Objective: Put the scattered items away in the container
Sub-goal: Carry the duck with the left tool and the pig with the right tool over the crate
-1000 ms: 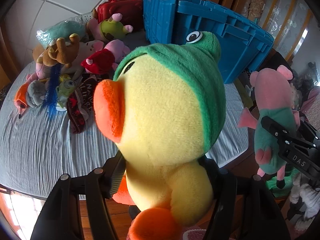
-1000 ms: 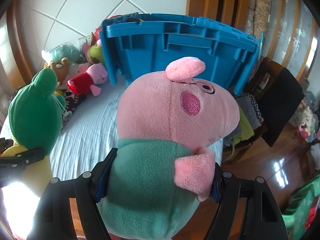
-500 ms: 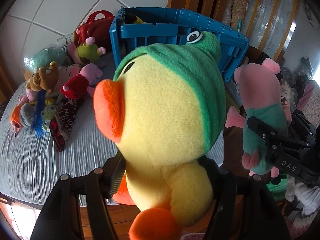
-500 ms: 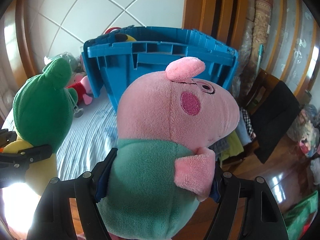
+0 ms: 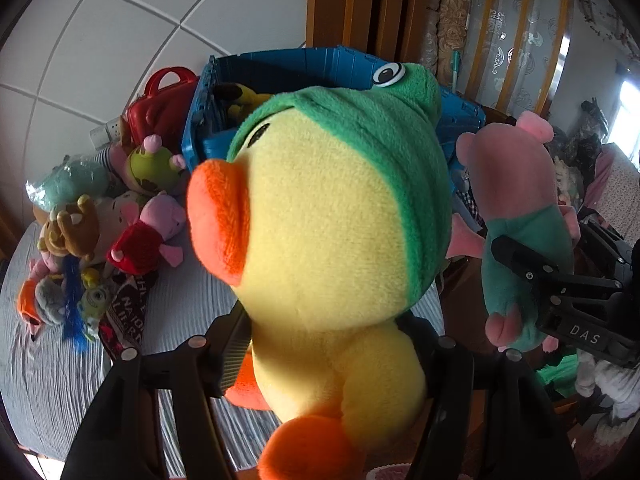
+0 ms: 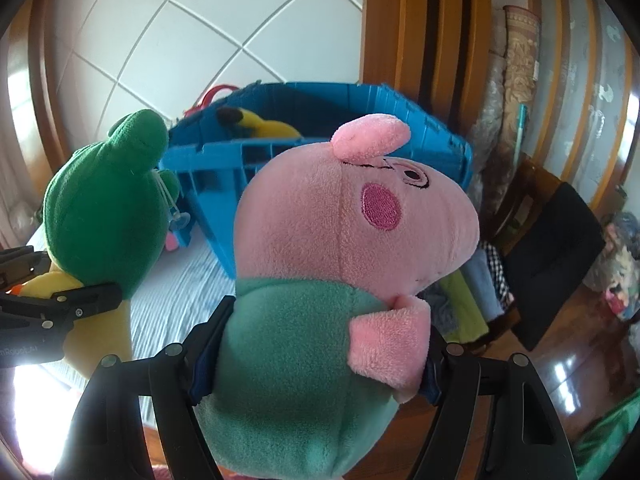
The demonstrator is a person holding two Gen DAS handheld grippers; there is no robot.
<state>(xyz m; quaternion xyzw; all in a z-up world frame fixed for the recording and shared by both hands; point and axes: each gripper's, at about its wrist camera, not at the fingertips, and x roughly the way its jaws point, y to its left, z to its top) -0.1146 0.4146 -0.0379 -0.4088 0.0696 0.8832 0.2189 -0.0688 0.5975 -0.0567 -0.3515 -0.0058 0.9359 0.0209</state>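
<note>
Left claw clamps duck; right claw clamps pig; both near blue crate.

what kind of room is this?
Most likely a bedroom in a home. A bed with a grey striped sheet holds a pile of plush toys and a blue crate; a quilted white headboard and curtains stand behind.
</note>
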